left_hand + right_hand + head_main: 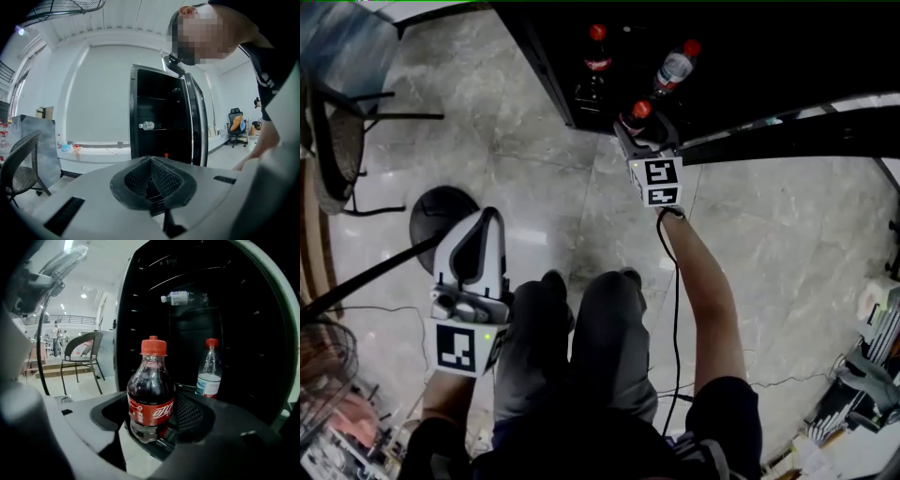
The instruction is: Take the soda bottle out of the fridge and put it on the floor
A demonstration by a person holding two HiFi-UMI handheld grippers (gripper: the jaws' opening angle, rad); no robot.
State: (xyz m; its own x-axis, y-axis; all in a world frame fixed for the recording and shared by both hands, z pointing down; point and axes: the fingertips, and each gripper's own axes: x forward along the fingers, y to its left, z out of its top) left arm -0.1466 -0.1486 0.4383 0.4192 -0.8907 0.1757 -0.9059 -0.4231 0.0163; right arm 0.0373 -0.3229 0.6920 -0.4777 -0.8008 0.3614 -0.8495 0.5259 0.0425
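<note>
Pale marble floor (pixel 750 244) spreads under the person's knees. Beside them the left tool (pixel 476 246) hangs, clenched on nothing. Ahead, the right tool (pixel 152 427) is clamped on the soda bottle (pixel 151 390), which stands upright between its jaws, cap up, at the mouth of the open fridge (pixel 243 333), with floor just below the tool. Only the right gripper view shows a water bottle (pixel 208 369) just beyond the tool. Only the head view shows another cola bottle (pixel 596 52) farther in.
</note>
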